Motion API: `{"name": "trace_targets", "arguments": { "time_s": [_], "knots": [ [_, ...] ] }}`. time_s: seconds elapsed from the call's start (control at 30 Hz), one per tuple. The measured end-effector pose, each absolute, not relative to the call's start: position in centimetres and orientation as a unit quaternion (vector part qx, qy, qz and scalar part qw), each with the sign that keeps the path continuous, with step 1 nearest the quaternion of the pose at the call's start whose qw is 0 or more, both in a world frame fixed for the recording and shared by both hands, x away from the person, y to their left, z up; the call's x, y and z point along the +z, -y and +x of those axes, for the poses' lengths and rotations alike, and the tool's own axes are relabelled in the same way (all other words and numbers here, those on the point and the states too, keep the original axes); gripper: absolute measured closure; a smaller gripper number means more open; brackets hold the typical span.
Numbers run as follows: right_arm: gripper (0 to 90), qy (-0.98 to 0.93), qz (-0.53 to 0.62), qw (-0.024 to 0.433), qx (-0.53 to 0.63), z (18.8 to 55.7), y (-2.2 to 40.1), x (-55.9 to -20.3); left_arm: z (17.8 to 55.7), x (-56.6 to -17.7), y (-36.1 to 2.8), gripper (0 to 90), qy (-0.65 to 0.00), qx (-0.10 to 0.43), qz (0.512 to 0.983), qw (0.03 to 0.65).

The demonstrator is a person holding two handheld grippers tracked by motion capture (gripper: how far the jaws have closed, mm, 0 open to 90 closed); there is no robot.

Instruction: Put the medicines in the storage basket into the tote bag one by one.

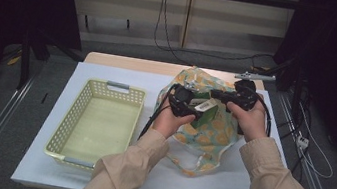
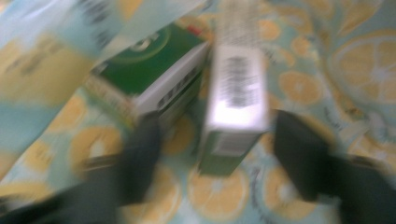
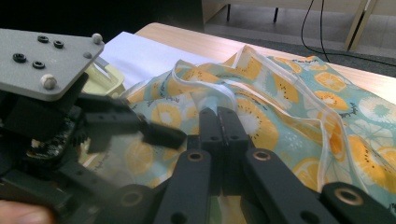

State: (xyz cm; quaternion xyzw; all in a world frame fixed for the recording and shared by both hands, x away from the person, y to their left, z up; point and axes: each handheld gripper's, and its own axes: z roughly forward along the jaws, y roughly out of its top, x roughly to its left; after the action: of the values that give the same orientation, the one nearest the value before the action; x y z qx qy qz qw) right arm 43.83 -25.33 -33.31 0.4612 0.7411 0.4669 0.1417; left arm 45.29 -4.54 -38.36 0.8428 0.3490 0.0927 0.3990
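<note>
Two cartons sit inside the fruit-print bag (image 1: 202, 125) that I am working over, and I see both through my left tool's camera: a green carton (image 2: 149, 77) lying at a tilt on the left and a white-topped carton (image 2: 236, 100) with a barcode beside it, its near end pointing toward me. My left tool (image 2: 219, 154) has its jaws spread to either side of the white-topped carton; the pads stand clear of its sides, so the tool is open and grips nothing. That view is blurred, and I cannot tell whether the two cartons touch each other.

From the high view, my left tool (image 1: 183, 102) is over the bag's opening and my right tool (image 1: 229, 97) is just beside it, toward the far right edge of the bag. My right tool (image 3: 218, 123) has its jaws pressed together, and a fold of the bag's cloth (image 3: 280, 93) with its white piping lies right at the tips; I read it as closed on the bag's rim, holding the mouth up.

The bag rests on the white sheet (image 1: 114, 73) covering the surface, right of centre. A pale yellow basket (image 1: 97, 119) stands to the left of the bag, apart from it.
</note>
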Motion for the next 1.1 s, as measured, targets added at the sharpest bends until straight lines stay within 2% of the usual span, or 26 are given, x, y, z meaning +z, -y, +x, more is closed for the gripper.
{"name": "trace_targets", "arguments": {
  "time_s": [0.2,0.3,0.5,0.73,1.1],
  "knots": [
    [90.0,-0.741,0.461,0.140,0.469,43.7,25.3,-33.4,43.2,-37.3,2.4,22.6,-0.321,0.087,0.862,0.383],
    [90.0,-0.739,0.462,0.138,0.470,43.6,25.4,-33.8,41.7,-37.6,2.0,20.9,-0.300,0.065,0.870,0.387],
    [90.0,-0.742,0.464,0.136,0.463,43.5,25.0,-34.2,39.6,-39.1,2.3,18.8,-0.270,0.055,0.879,0.389],
    [90.0,-0.742,0.466,0.137,0.463,43.5,25.0,-34.3,39.1,-41.3,2.3,18.8,-0.265,0.038,0.884,0.384],
    [90.0,-0.741,0.467,0.136,0.463,43.9,25.1,-34.4,39.1,-43.5,3.2,18.5,-0.244,0.049,0.899,0.360]
  ]
}}
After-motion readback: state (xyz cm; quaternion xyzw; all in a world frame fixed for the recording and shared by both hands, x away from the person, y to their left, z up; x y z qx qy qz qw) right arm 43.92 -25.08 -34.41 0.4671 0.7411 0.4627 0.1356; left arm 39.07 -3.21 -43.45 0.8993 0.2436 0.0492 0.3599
